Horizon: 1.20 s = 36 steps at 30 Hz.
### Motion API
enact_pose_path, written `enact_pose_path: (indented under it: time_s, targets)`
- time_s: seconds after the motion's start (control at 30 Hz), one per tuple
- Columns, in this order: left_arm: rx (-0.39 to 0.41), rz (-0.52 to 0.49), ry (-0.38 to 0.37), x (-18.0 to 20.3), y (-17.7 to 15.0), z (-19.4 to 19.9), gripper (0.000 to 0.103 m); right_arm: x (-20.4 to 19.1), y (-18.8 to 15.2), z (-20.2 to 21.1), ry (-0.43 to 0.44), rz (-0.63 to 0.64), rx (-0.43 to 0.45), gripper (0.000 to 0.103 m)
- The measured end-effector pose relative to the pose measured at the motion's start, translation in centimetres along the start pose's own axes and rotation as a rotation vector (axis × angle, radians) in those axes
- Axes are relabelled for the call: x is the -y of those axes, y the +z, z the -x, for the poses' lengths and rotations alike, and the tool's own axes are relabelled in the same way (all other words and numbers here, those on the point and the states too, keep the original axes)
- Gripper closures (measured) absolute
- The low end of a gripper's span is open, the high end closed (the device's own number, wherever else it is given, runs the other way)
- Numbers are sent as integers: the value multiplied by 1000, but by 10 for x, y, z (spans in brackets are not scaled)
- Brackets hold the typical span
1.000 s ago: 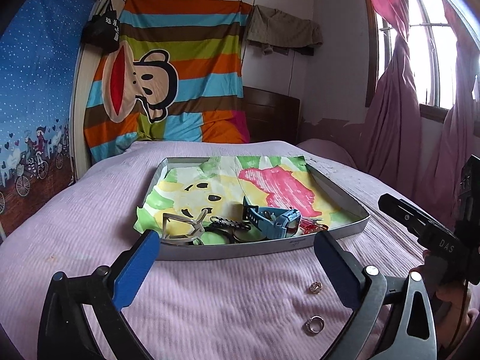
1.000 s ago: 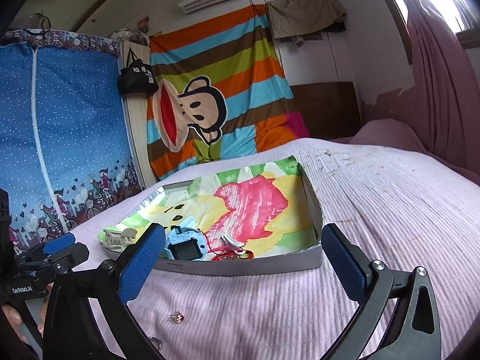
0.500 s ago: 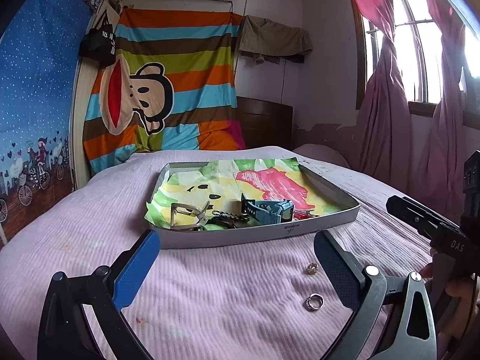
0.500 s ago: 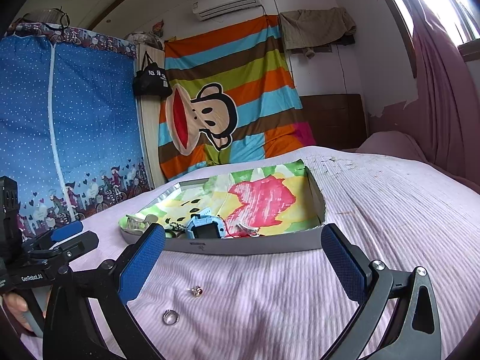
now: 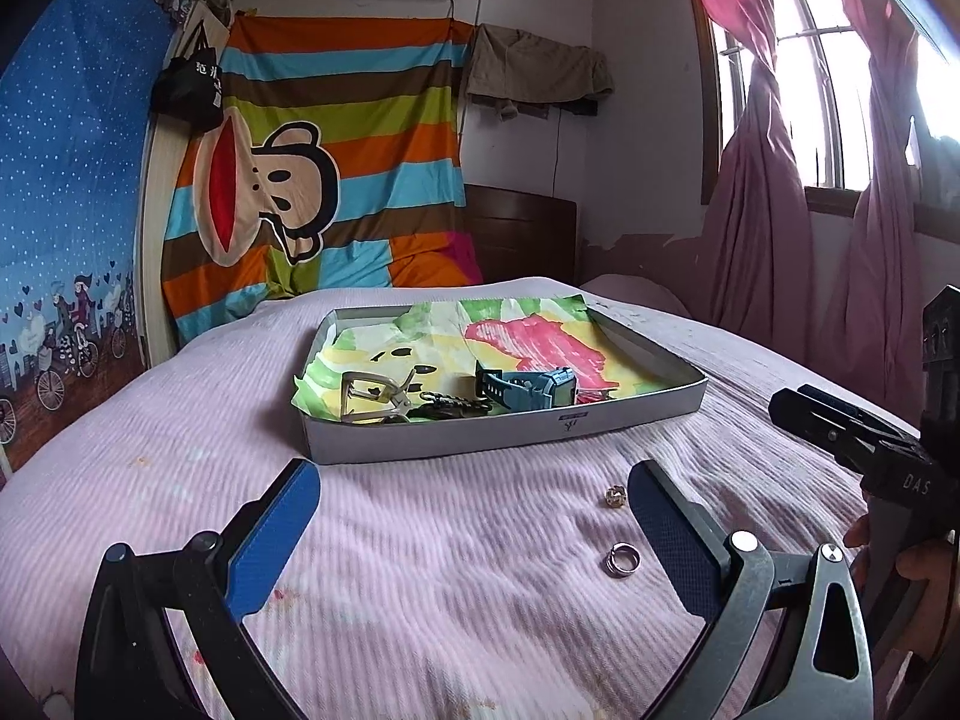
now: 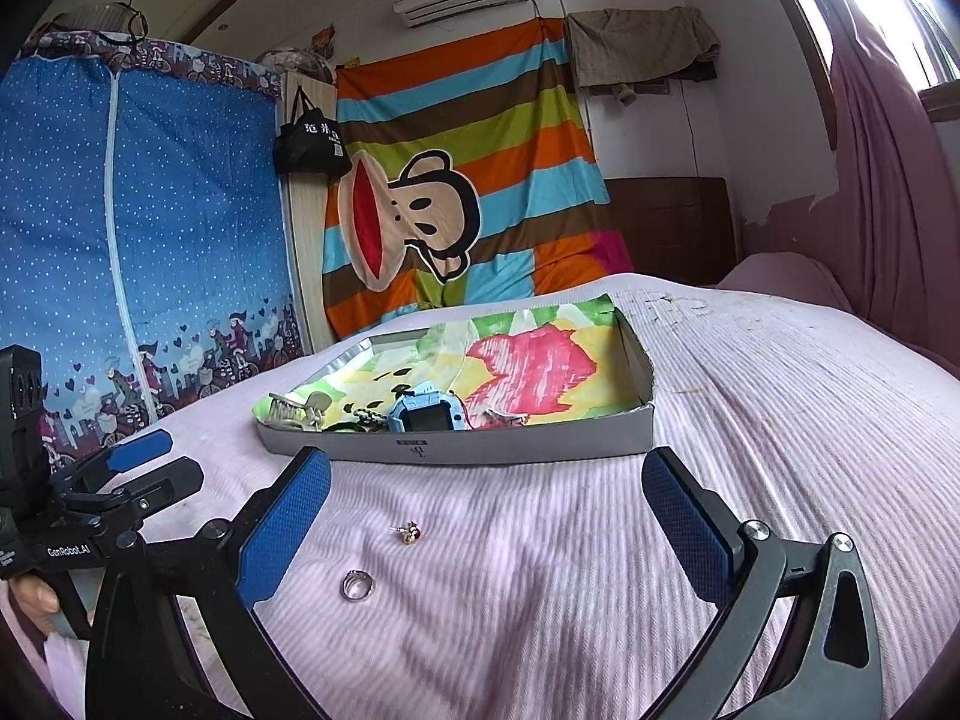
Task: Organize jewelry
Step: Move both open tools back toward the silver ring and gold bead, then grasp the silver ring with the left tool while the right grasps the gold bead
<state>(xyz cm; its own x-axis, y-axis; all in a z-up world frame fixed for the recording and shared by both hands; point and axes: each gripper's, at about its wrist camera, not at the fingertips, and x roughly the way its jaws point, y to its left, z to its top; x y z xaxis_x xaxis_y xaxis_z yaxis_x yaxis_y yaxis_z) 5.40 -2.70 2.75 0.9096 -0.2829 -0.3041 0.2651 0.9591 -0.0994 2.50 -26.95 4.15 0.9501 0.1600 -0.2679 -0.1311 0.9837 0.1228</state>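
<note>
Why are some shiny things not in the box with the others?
Two small pieces lie loose on the pink bedspread, outside the tray: a silver ring and a small gold earring. The watch and buckle are already inside. Both grippers are open and empty.

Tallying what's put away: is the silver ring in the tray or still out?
Out. The silver ring lies on the pink bedspread, in front of the tray, near a small earring.

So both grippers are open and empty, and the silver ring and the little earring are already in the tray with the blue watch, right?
Not quite. The silver ring and the earring lie on the bedspread in front of the tray, as the right wrist view shows. The rest holds.
</note>
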Motion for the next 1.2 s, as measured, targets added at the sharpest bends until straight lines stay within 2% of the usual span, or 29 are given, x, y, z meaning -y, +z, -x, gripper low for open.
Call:
enact_pose_path:
  time_s: [0.3,0.53,0.73,0.83,0.97,1.2]
  targets:
    - [-20,8,2,-3,-2,-3,0,3,-6,-11,10,3,-54,1]
    - [-85,-4,-60,-2,-5,-14,0,5,-9,-25,22,11,-127,1]
    - [-130,-19,-88,3,-7,-22,10,6,-11,-33,41,16,-163,2]
    - [-145,-21,-102,5,-7,-25,13,7,-12,-36,48,10,-175,9]
    - [-183,-41,-147,9,-8,-31,25,8,-11,-44,60,8,-203,27]
    - [-315,-94,-281,26,-12,-54,51,-1,-16,-59,119,54,-271,48]
